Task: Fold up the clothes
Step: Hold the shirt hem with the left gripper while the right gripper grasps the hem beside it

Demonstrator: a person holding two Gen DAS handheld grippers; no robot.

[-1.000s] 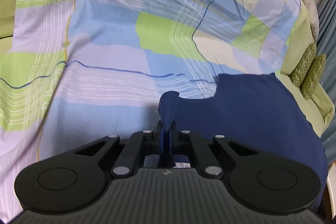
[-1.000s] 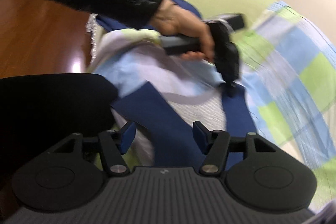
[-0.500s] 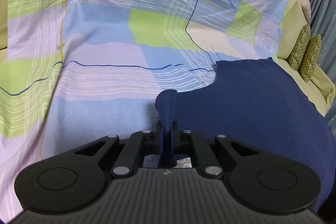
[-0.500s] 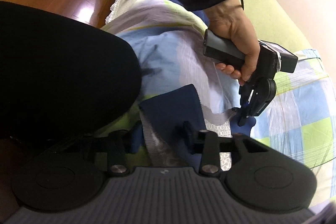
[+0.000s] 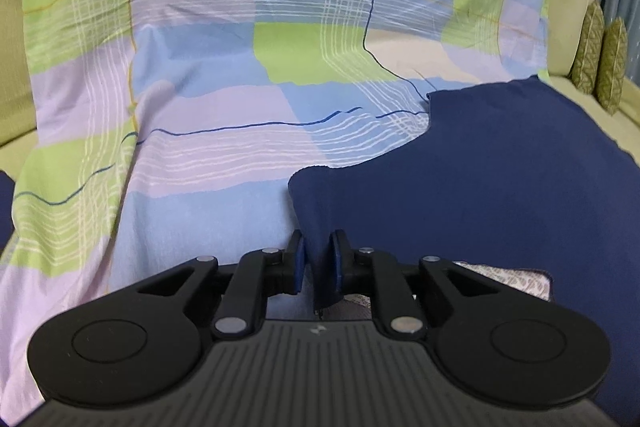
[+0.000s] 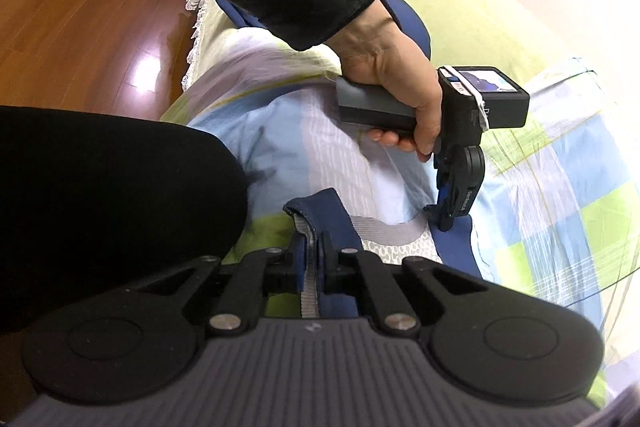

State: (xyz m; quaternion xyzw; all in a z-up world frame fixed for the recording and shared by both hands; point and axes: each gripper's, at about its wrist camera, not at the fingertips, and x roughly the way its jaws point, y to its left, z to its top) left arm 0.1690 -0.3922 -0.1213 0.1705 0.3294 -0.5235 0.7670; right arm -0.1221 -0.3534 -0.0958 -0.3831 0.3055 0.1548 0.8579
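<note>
Folding has barely begun – the navy shirt [image 5: 520, 163] lies spread low right on the checked bedspread [image 5: 224, 75], my right tool [image 6: 311, 263] just clamped on its strap, my left tool [image 5: 318, 261] easing apart around a pinch – every fold remains.

No words or numbers can be read. Each hand-held gripper [image 5: 317, 259] has a tiny pale mark low in the middle of the frame. The other one's [image 6: 448, 217] side lettering is too small.
</note>
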